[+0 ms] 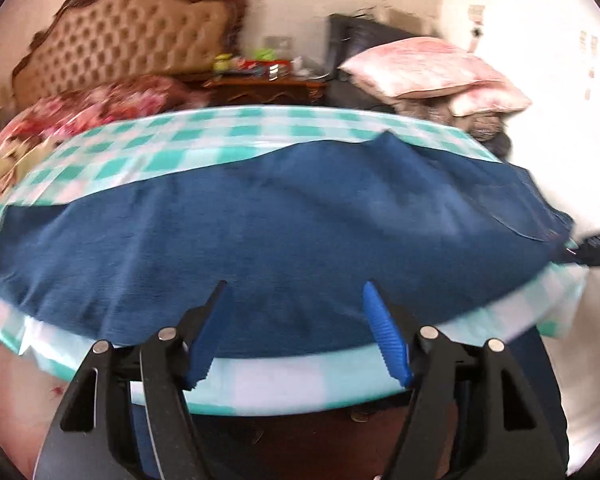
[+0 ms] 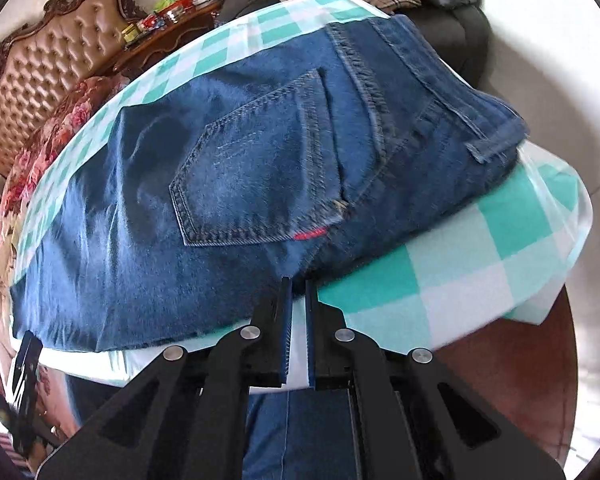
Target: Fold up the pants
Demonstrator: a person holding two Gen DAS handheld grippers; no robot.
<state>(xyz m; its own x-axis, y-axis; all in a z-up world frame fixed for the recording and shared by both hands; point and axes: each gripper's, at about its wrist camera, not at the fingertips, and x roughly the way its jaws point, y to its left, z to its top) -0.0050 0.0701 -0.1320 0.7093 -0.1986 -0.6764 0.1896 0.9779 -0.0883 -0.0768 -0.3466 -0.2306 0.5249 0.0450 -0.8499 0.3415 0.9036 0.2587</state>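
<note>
Dark blue jeans lie flat across a table with a green-and-white checked cloth. My left gripper is open, its blue-padded fingers spread over the near edge of the jeans, holding nothing. In the right wrist view the seat of the jeans shows a back pocket and the waistband at the right. My right gripper is nearly shut at the near edge of the jeans by the crotch seam; a narrow gap shows between the pads and I cannot tell if denim is pinched. The right gripper also shows in the left wrist view at the jeans' right end.
A tufted brown headboard and floral bedding stand behind the table on the left. A cluttered wooden nightstand is behind the middle. Pink pillows sit on a dark chair at the back right. The checked cloth's corner hangs off at the right.
</note>
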